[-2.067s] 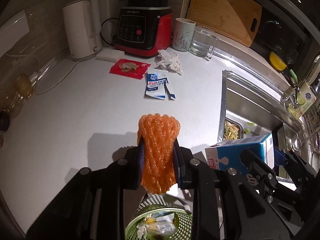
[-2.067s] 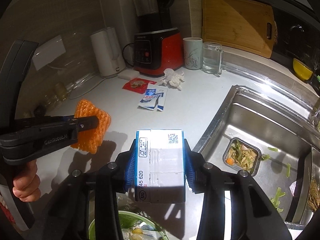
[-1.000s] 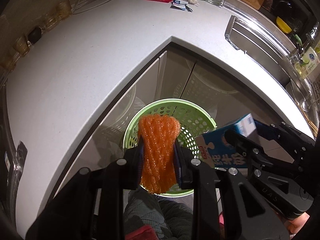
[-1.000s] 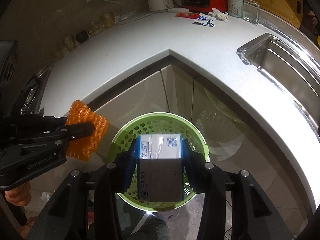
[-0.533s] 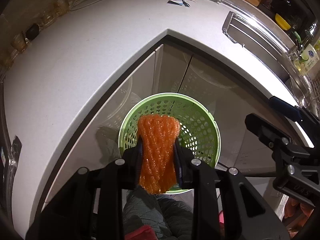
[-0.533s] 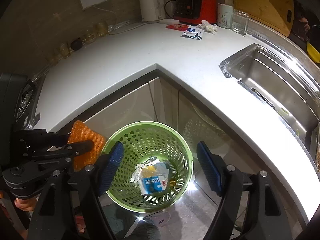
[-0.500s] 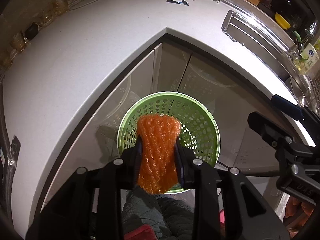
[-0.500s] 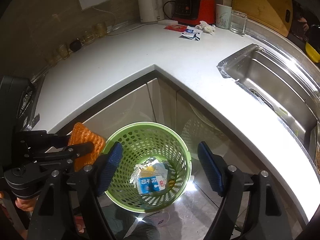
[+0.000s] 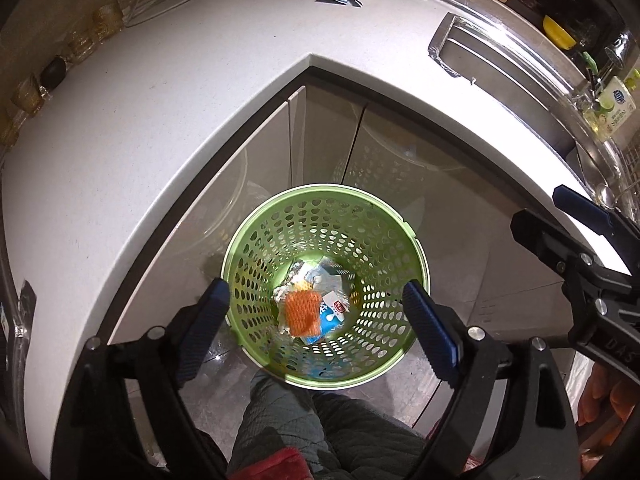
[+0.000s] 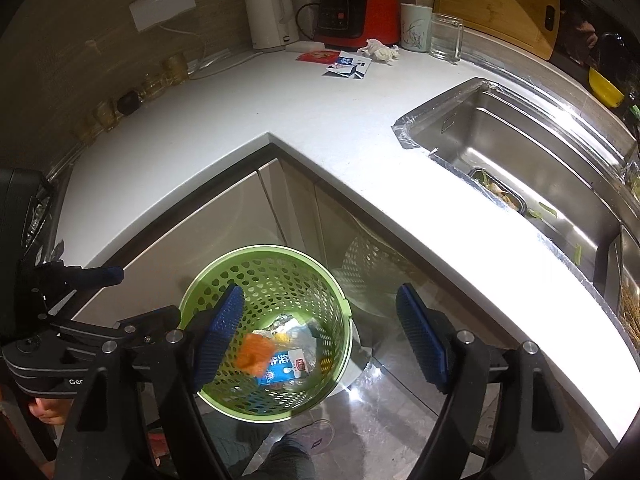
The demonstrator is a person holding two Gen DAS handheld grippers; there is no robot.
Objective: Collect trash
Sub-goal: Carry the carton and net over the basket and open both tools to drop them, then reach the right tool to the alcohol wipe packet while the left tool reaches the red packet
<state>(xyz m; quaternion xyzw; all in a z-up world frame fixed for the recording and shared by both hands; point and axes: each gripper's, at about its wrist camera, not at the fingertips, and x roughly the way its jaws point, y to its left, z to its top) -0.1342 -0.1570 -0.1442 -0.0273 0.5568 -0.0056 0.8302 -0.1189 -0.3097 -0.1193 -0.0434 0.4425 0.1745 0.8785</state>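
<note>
A green perforated basket (image 9: 326, 190) (image 10: 264, 250) stands on the floor in the counter's inner corner. Inside lie an orange foam net (image 9: 303, 312) (image 10: 254, 354), a blue-and-white milk carton (image 9: 332, 312) (image 10: 284, 364) and crumpled wrappers. My left gripper (image 9: 316, 292) (image 10: 144, 296) hangs above the basket, its jaws opening with nothing between them. My right gripper (image 10: 320, 294) (image 9: 538, 206) is open and empty over the basket's right side. At the counter's back lie a red packet (image 10: 318, 56), a blue-white wrapper (image 10: 348, 66) and a crumpled tissue (image 10: 378, 50).
A white kettle (image 10: 270, 8), a red blender (image 10: 356, 12), a mug (image 10: 416, 26) and a glass (image 10: 446, 36) line the back wall. The steel sink (image 10: 520, 140) on the right holds a food tray (image 10: 498, 194). A person's padded legs (image 9: 304, 424) stand below the basket.
The left jaws spread and the orange net dropped into the basket beside the carton. The right gripper stayed open and drew back a little, showing more counter.
</note>
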